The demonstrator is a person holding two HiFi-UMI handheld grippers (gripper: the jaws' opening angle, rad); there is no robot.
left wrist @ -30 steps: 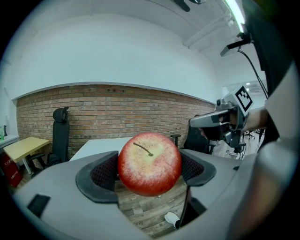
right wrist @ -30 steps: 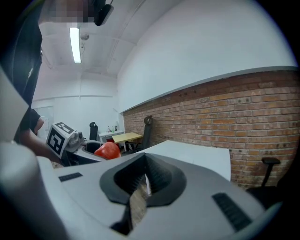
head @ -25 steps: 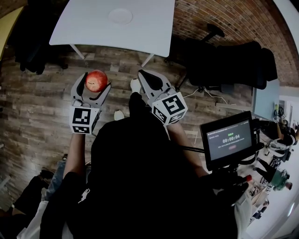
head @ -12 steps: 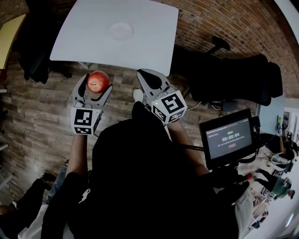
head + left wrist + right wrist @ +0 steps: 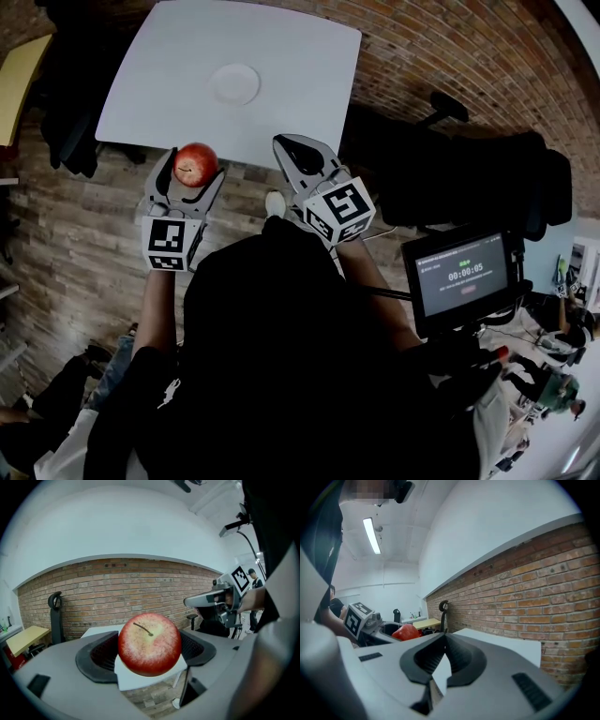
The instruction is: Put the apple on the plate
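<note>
A red apple [image 5: 196, 164] with a yellow patch round its stem sits between the jaws of my left gripper [image 5: 194, 169], which is shut on it just short of the white table's near edge. In the left gripper view the apple [image 5: 149, 643] fills the gap between the black pads, stem up. A white plate [image 5: 234, 83] lies near the middle of the white table [image 5: 300, 75], beyond the apple. My right gripper [image 5: 292, 147] is held beside the left one, jaws closed together with nothing in them; its own view shows its tips [image 5: 443, 638] touching and the apple [image 5: 407, 632] at the left.
A brick wall [image 5: 450, 47] runs behind the table. A black office chair [image 5: 469, 169] stands at the right, next to a monitor on a stand [image 5: 466, 278]. Wooden floor [image 5: 75, 244] lies below, and a yellow table [image 5: 19, 75] is at the far left.
The table and plate have come nearer in the head view as the person steps forward. Both grippers hold the same pose, the apple still gripped in the left.
</note>
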